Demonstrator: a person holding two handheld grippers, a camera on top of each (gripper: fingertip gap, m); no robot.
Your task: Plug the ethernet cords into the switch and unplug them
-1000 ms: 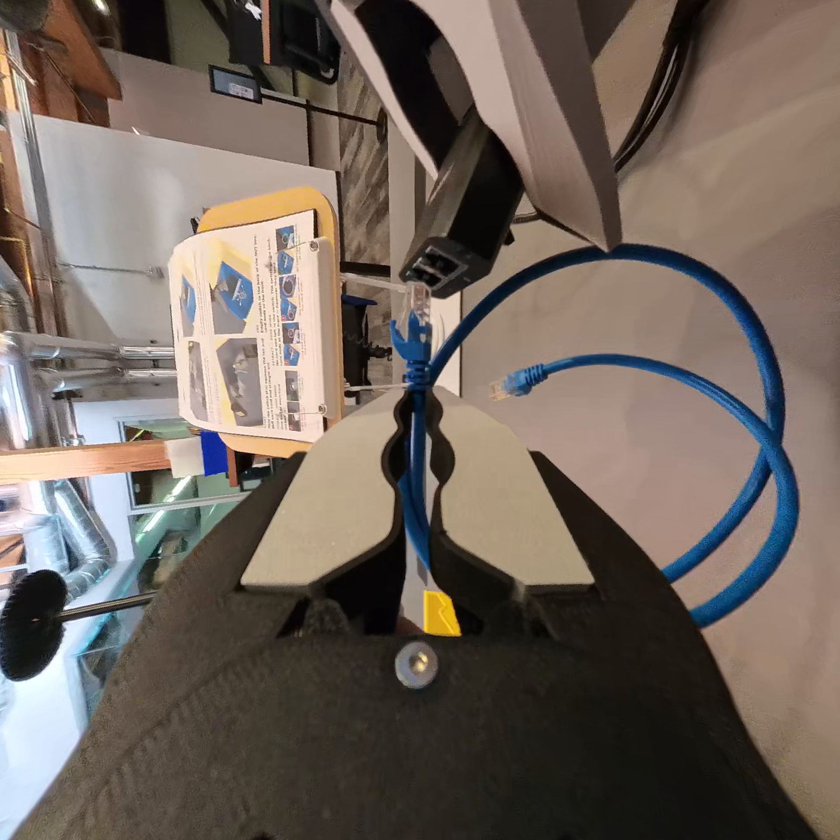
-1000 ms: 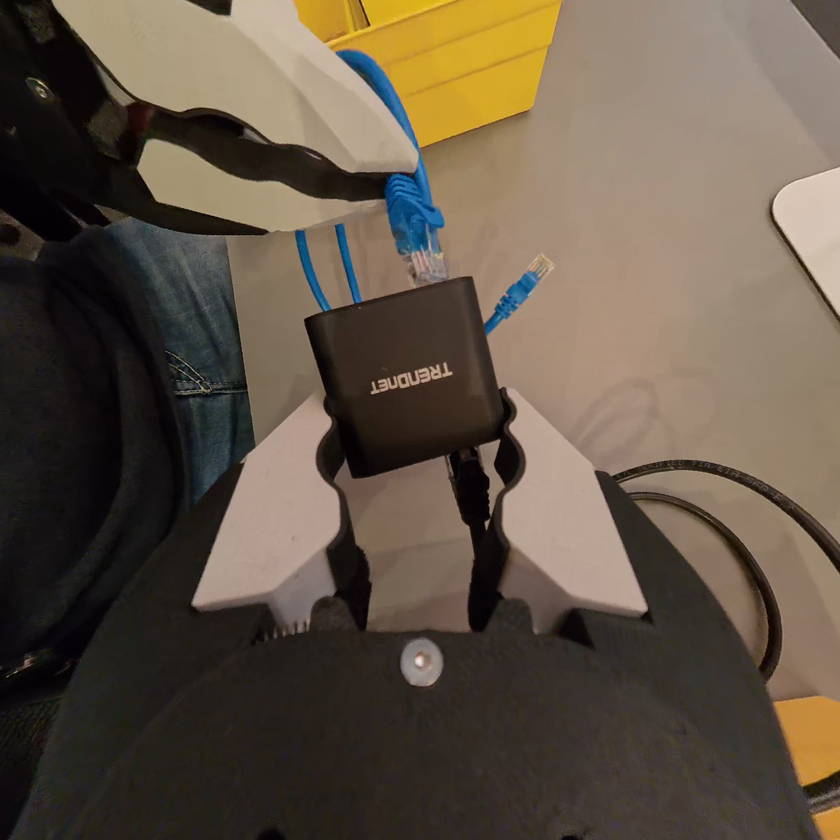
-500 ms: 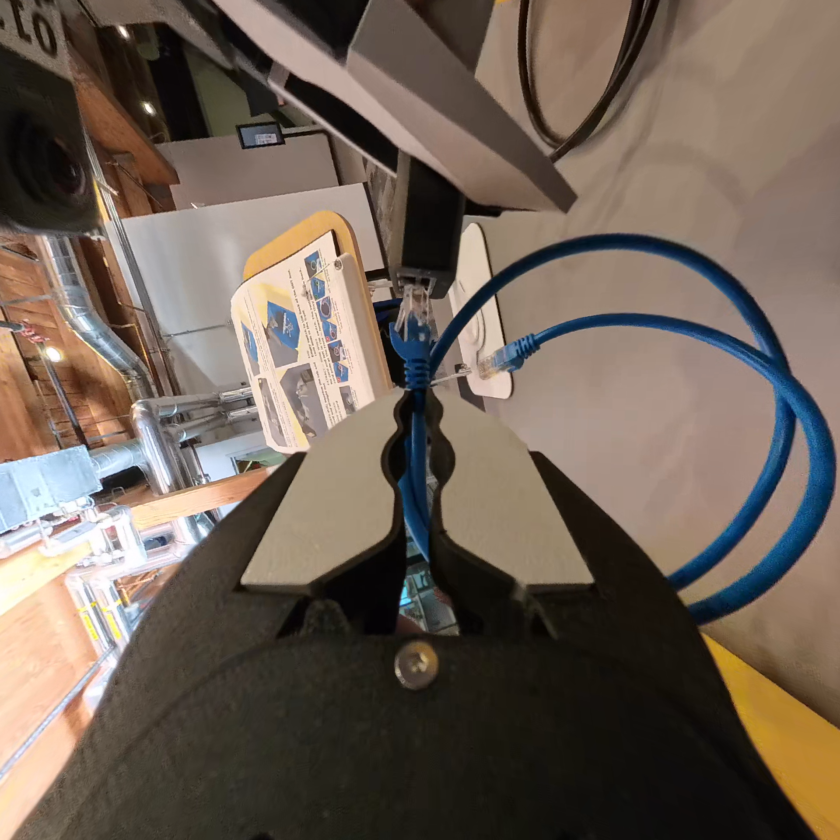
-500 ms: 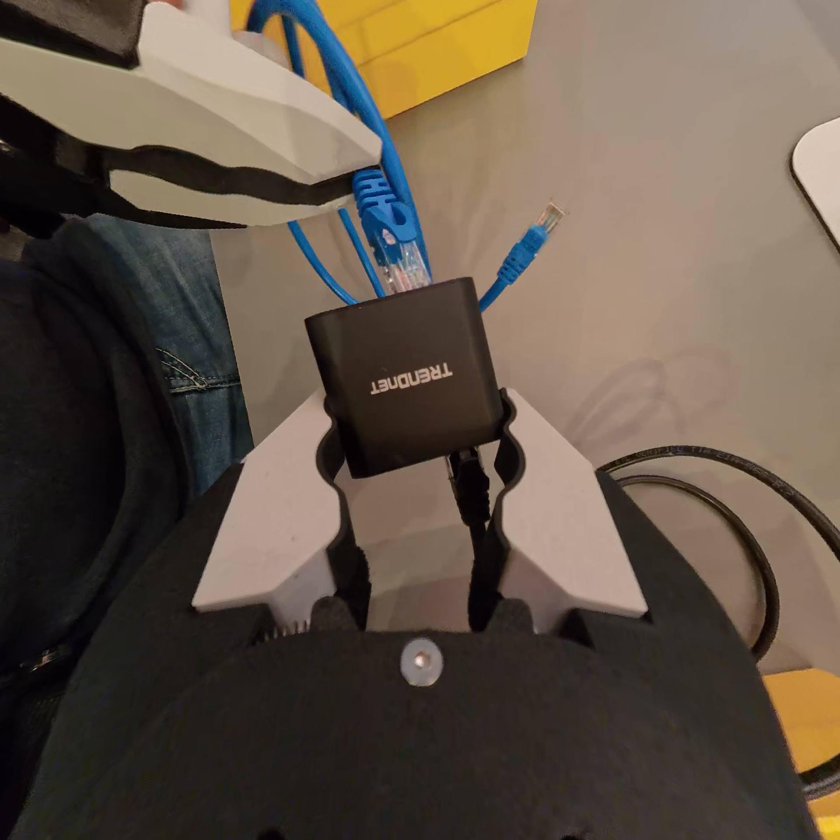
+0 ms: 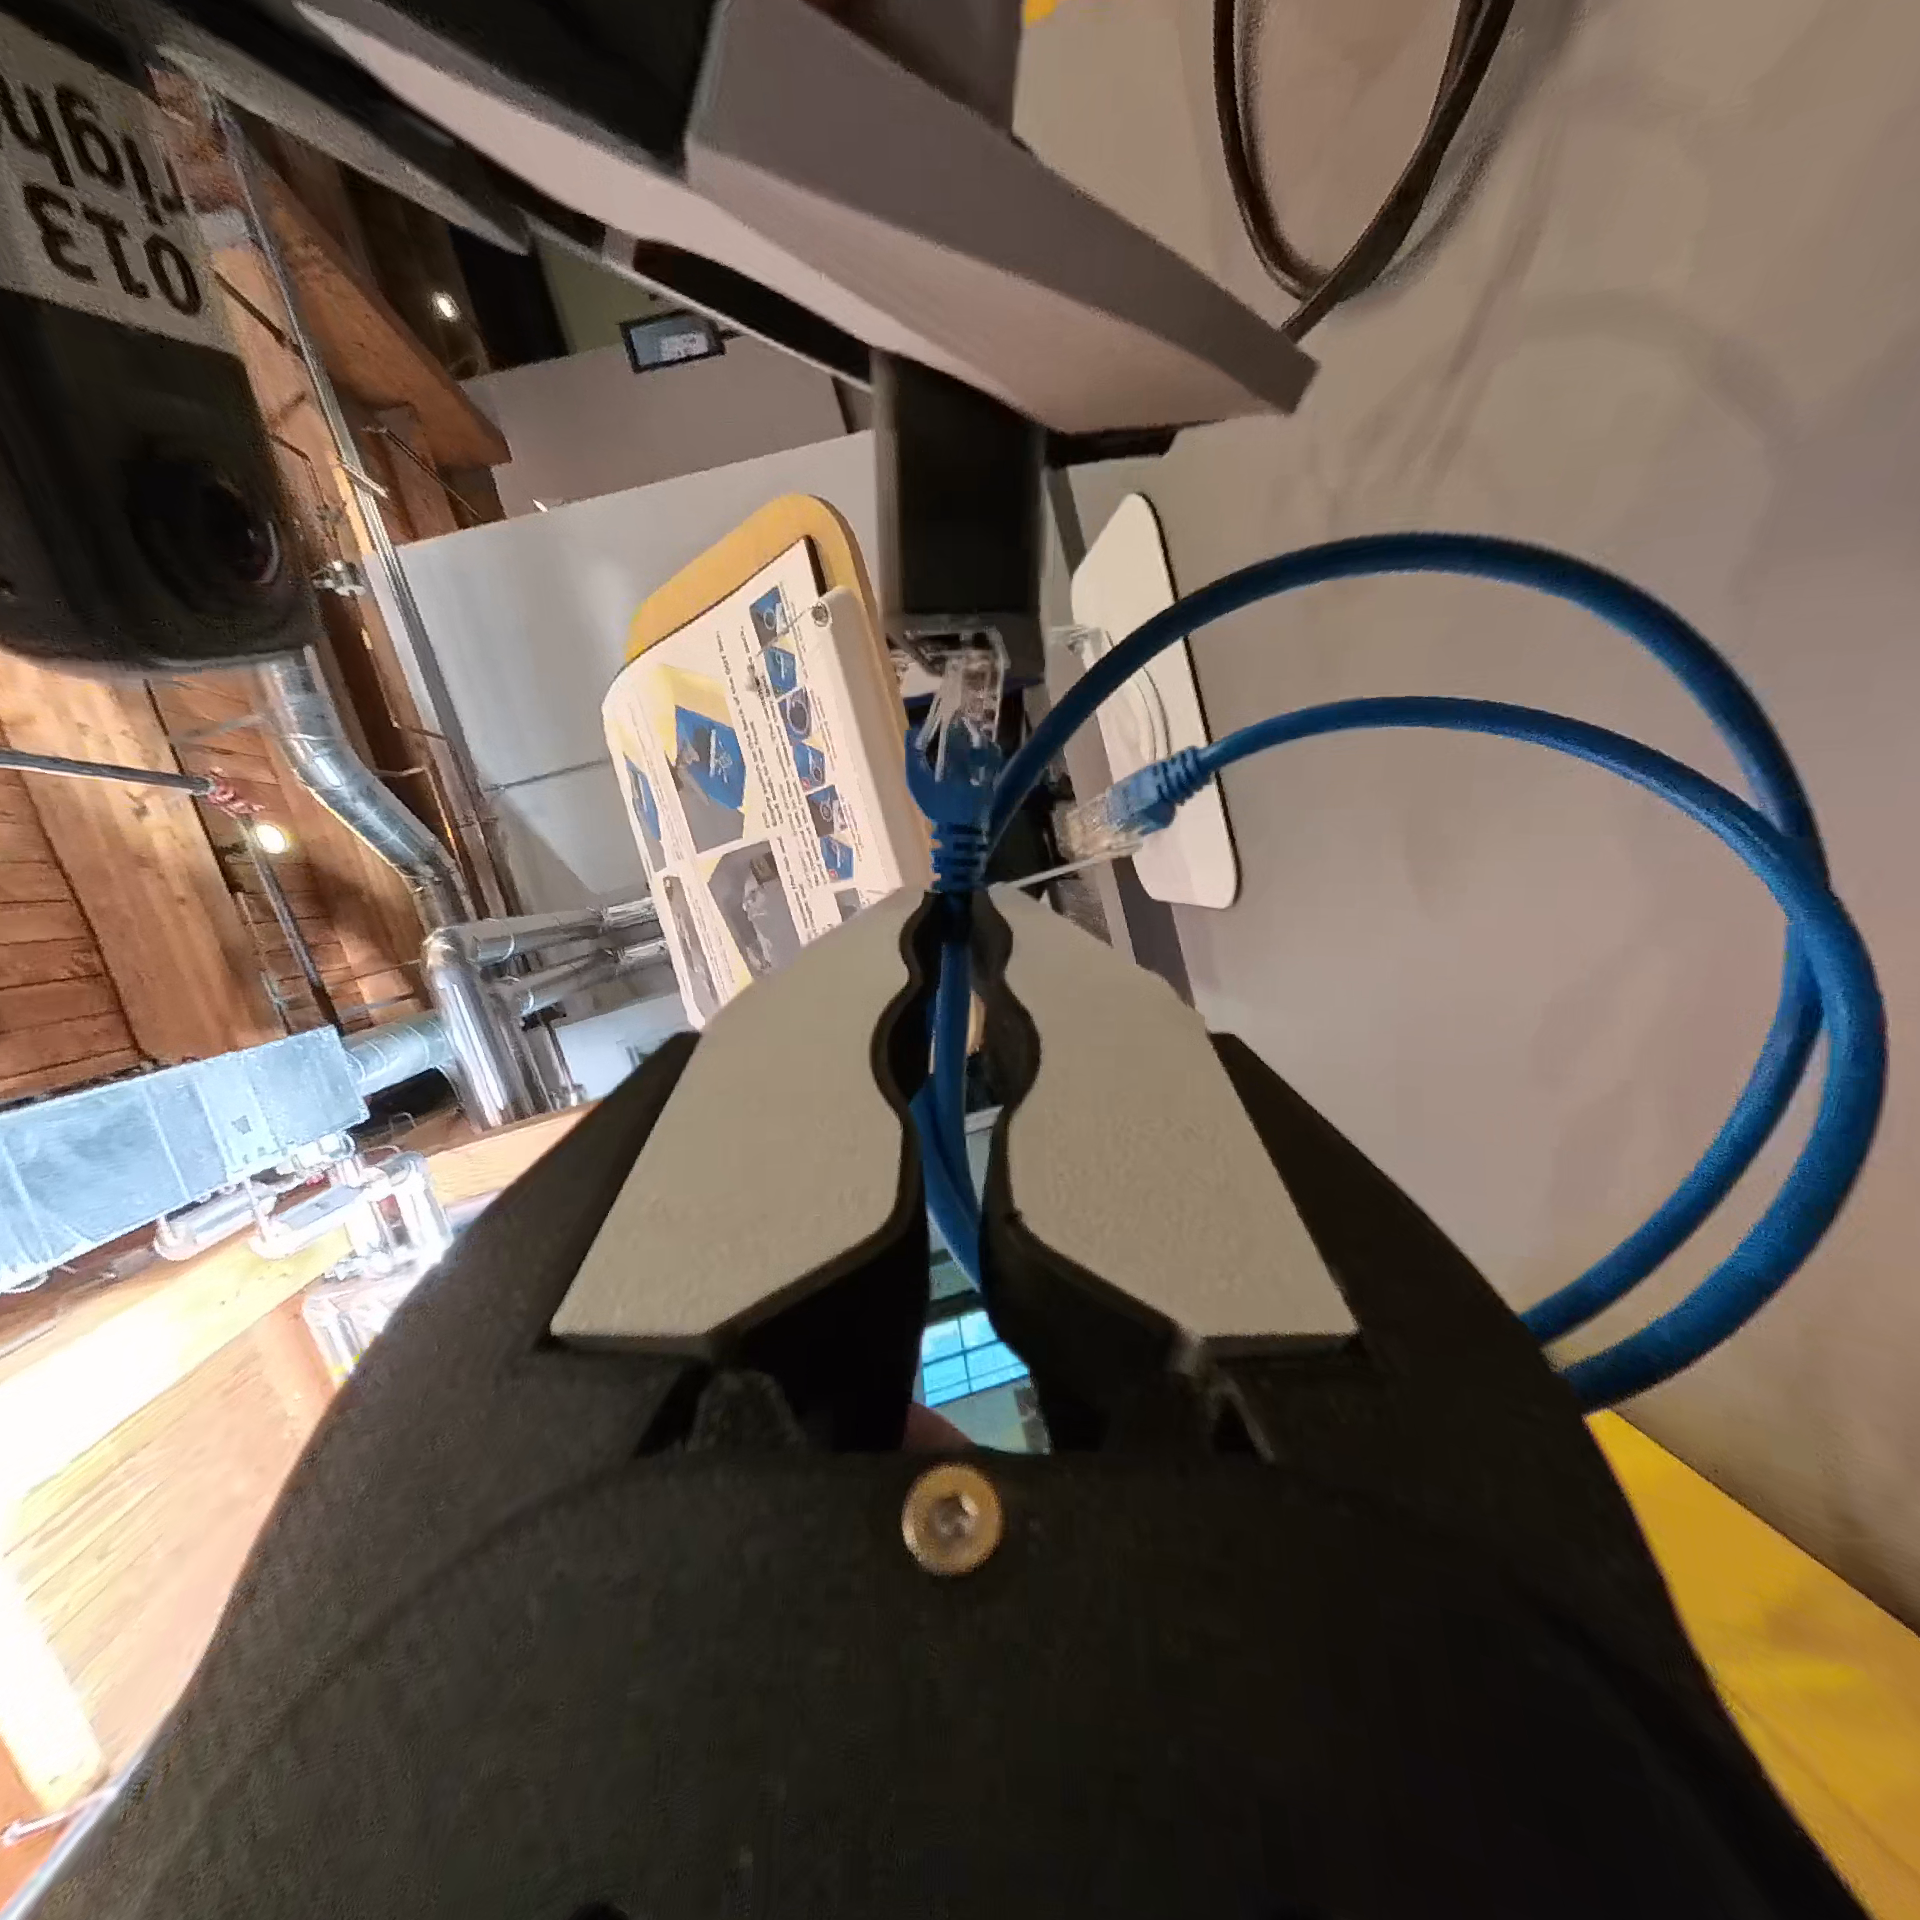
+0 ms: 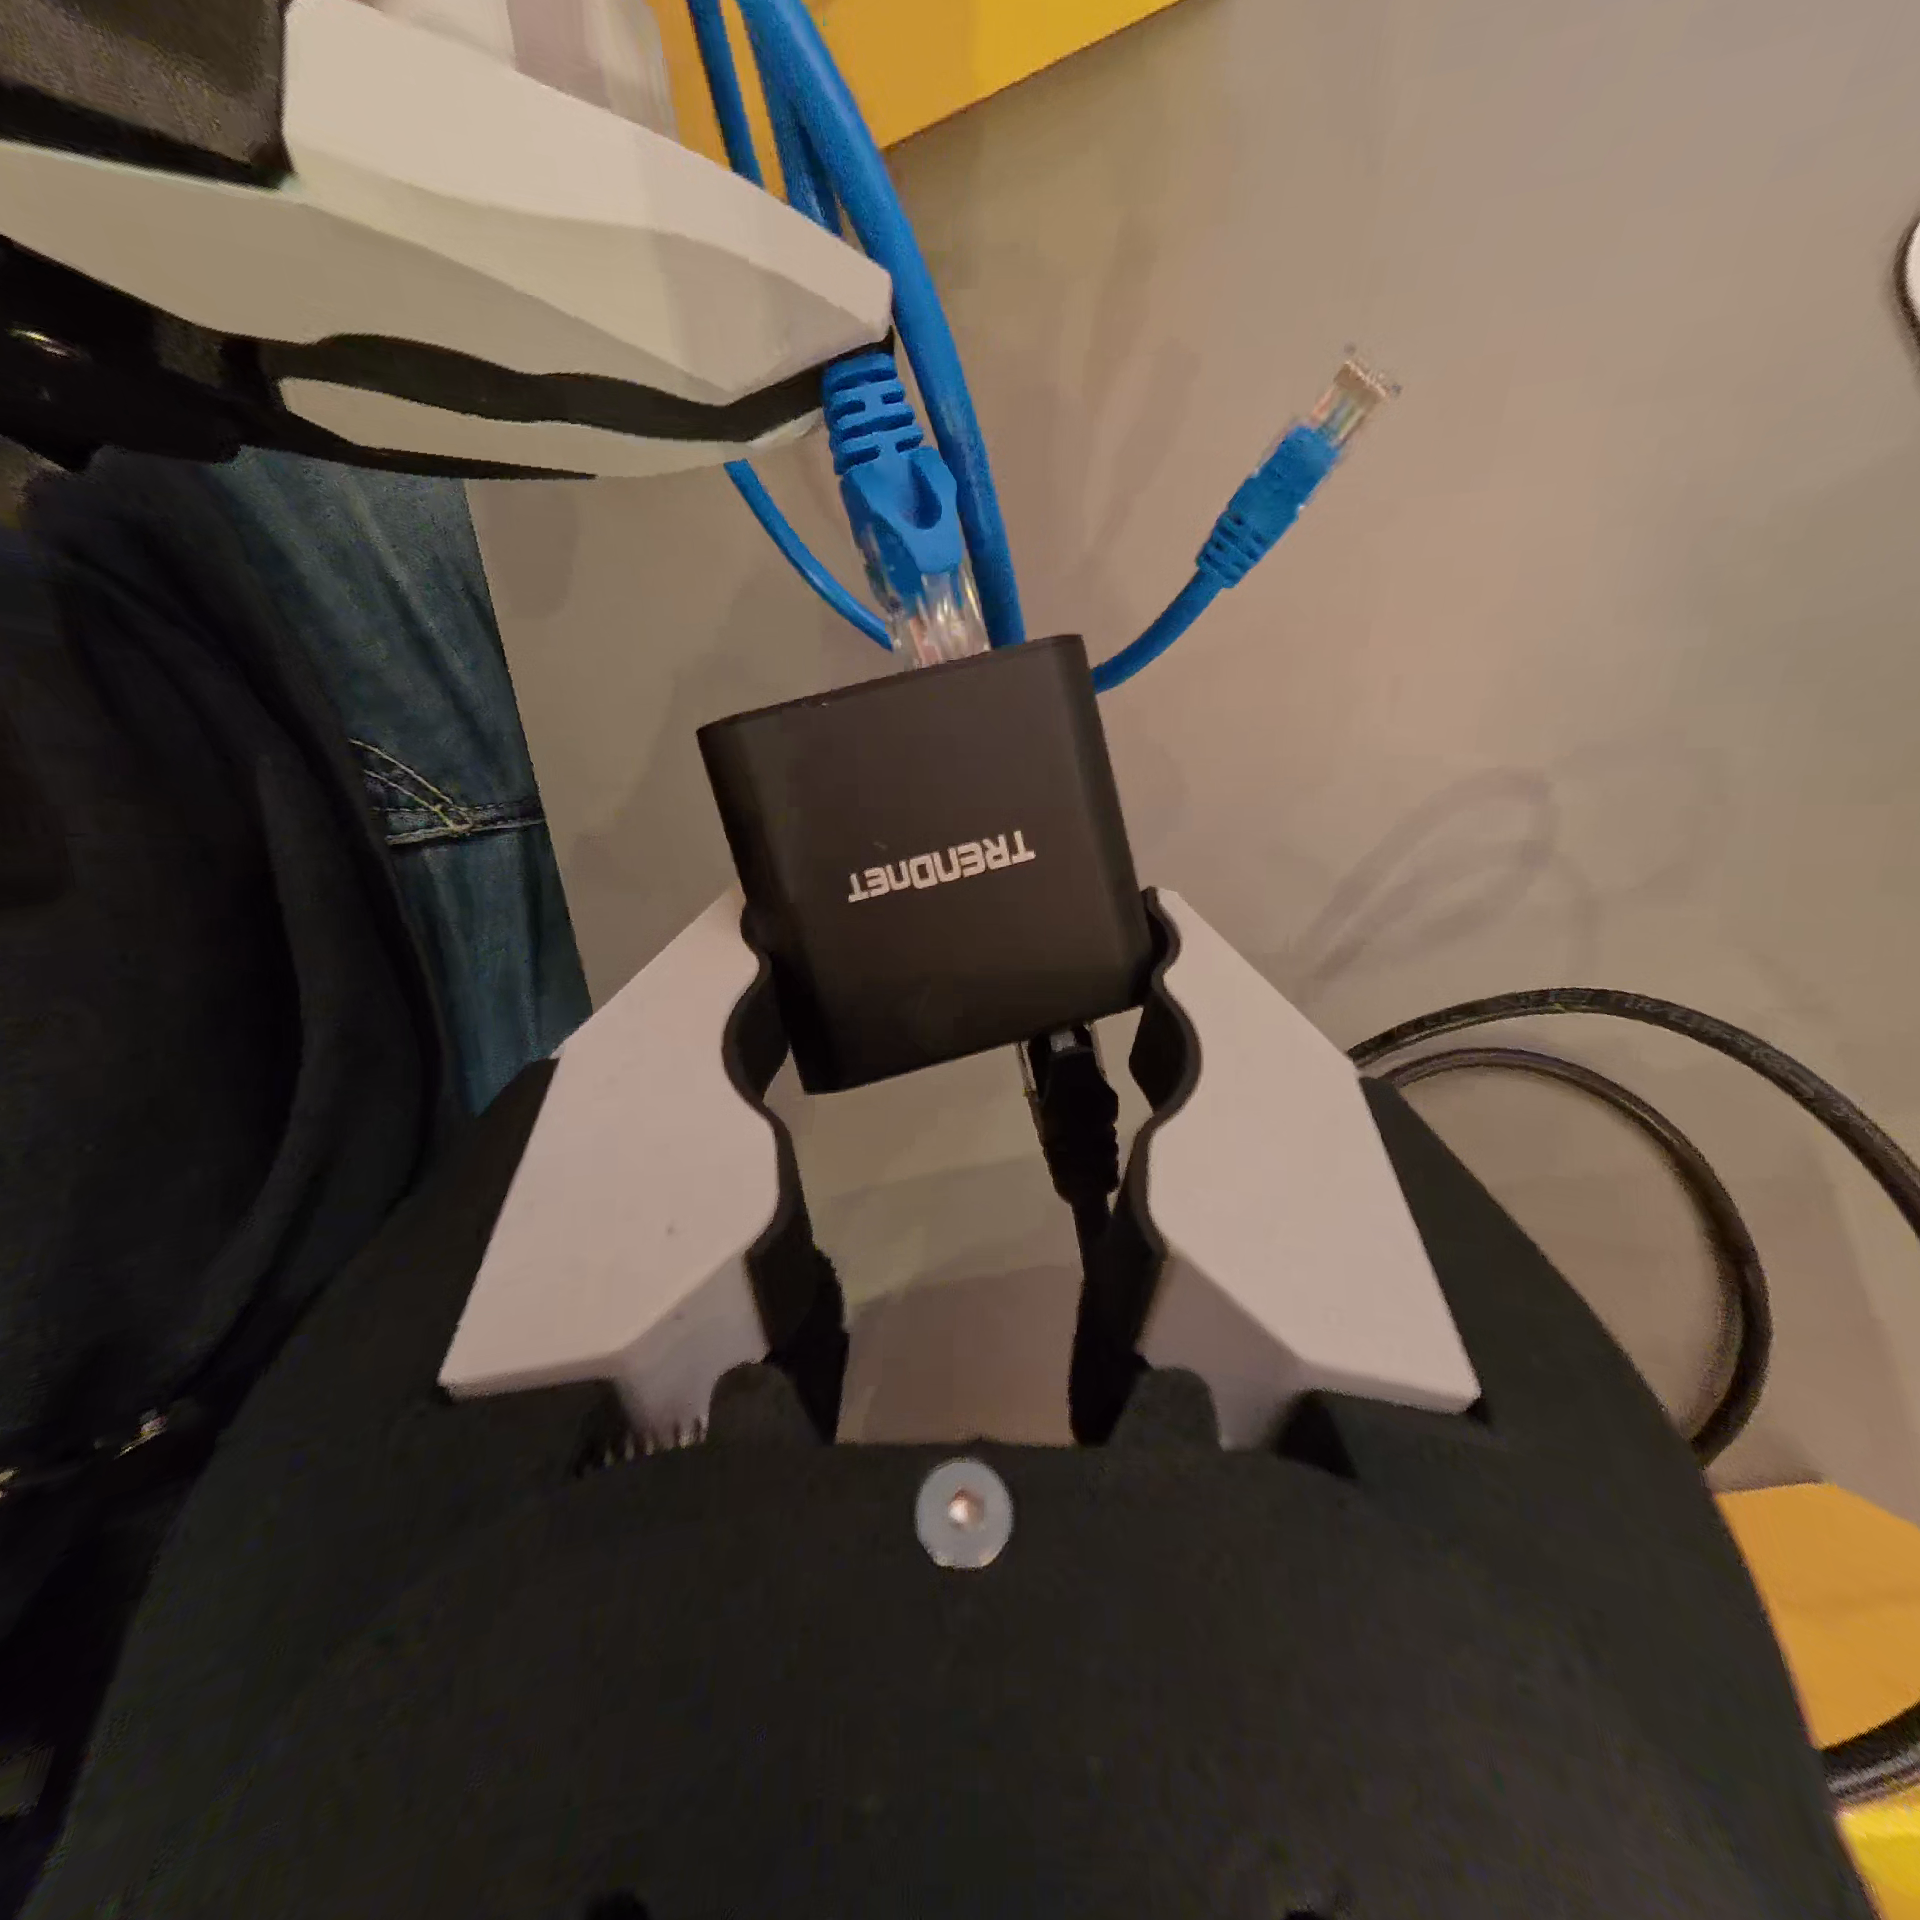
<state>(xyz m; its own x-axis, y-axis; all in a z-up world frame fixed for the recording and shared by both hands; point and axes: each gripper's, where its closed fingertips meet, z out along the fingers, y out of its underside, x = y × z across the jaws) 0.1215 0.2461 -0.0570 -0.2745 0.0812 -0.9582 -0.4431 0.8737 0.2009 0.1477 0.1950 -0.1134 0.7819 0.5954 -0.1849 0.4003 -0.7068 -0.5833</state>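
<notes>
My right gripper (image 6: 956,935) is shut on a small black switch (image 6: 925,862) and holds it above the grey table. My left gripper (image 5: 958,914) is shut on a blue ethernet cord (image 5: 951,1039) just behind its plug (image 5: 961,717). The clear plug tip (image 6: 935,613) sits at the switch's far port face; how deep it is in cannot be told. The switch shows edge-on in the left wrist view (image 5: 961,520). The left gripper shows in the right wrist view (image 6: 831,384). The cord's other plug (image 6: 1340,405) hangs free to the right. A black cord (image 6: 1081,1122) is plugged into the switch's near side.
The blue cord loops over the grey table (image 5: 1849,987). A black cable (image 6: 1662,1091) coils at the right. A yellow bin (image 6: 987,73) stands beyond. A white pad (image 5: 1174,727) lies on the table. A person's jeans (image 6: 447,831) are at the left. A printed sheet (image 5: 748,769) stands behind. The grippers' ends are close to 8 centimeters from one another.
My left gripper has brought the blue plug closer, from just short of the switch to its port face. The right gripper has kept the switch nearly still.
</notes>
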